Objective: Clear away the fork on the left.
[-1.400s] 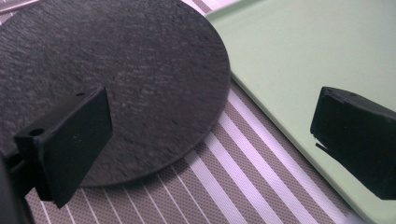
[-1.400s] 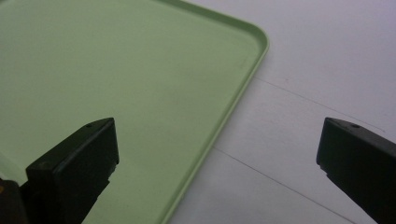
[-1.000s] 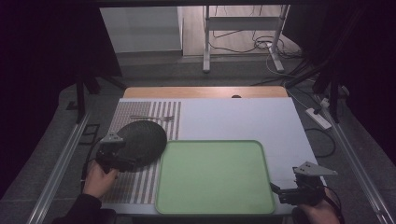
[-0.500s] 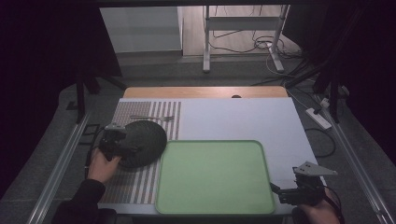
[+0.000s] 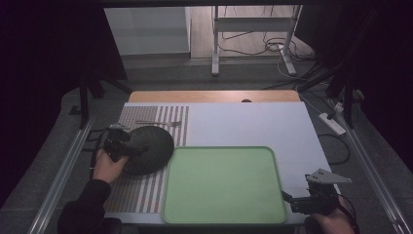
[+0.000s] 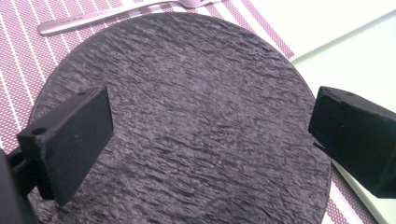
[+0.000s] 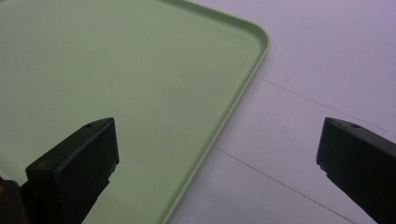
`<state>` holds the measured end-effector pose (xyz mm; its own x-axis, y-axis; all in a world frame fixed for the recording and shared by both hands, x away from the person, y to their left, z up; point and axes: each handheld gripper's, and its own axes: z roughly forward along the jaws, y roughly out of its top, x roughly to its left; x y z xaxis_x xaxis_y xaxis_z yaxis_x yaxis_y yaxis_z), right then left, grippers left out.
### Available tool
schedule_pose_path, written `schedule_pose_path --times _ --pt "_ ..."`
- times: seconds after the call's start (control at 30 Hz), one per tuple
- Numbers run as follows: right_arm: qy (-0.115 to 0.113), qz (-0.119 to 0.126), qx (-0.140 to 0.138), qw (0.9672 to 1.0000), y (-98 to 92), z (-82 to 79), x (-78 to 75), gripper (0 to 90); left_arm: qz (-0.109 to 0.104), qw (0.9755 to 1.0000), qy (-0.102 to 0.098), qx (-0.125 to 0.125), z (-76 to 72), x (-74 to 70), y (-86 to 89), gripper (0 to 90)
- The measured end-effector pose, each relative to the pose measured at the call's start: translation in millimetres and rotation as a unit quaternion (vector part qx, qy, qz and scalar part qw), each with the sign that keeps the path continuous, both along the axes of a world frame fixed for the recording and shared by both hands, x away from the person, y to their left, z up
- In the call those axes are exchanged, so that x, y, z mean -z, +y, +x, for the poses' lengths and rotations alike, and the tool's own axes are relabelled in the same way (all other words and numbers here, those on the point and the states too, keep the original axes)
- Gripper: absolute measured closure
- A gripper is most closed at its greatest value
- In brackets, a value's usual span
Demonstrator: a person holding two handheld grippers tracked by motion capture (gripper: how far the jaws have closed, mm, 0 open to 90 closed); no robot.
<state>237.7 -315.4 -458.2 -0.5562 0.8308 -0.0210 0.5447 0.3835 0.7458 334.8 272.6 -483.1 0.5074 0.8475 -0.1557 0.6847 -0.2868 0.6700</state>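
A round dark textured plate (image 5: 148, 148) (image 6: 187, 126) lies on a striped placemat (image 5: 141, 190), its right edge next to a pale green tray (image 5: 224, 185) (image 7: 116, 70). My left gripper (image 5: 139, 151) (image 6: 210, 135) hovers over the plate's left part, jaws wide open with nothing between them. A silver fork (image 5: 158, 123) (image 6: 93, 16) lies on the mat just beyond the plate. My right gripper (image 5: 287, 197) (image 7: 215, 154) is open near the tray's front right corner, straddling the tray's rim.
The white table surface (image 5: 253, 124) spreads behind and right of the tray. A power strip (image 5: 332, 123) and cables lie on the floor to the right. A metal stand (image 5: 253, 39) rises beyond the table.
My left gripper has moved forward and to the right, from the plate's near left edge to over the plate. The right gripper has stayed put.
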Motion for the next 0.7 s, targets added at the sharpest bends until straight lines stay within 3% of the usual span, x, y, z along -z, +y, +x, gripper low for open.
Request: schedule_pose_path --times 0.17,0.47,0.7 --pt "0.001 0.000 -0.001 1.0000 -0.1 0.2 0.0 0.0 -0.009 0.9999 0.012 -0.008 12.7 4.1 4.9 0.3" --pt "0.000 0.000 -0.001 1.0000 0.0 0.1 0.1 0.0 -0.015 0.9995 0.014 -0.023 23.9 5.5 9.7 0.0" --pt "0.001 -0.002 0.000 1.0000 0.3 0.1 0.0 0.0 -0.007 0.9997 0.013 -0.020 35.9 6.5 11.3 0.0"
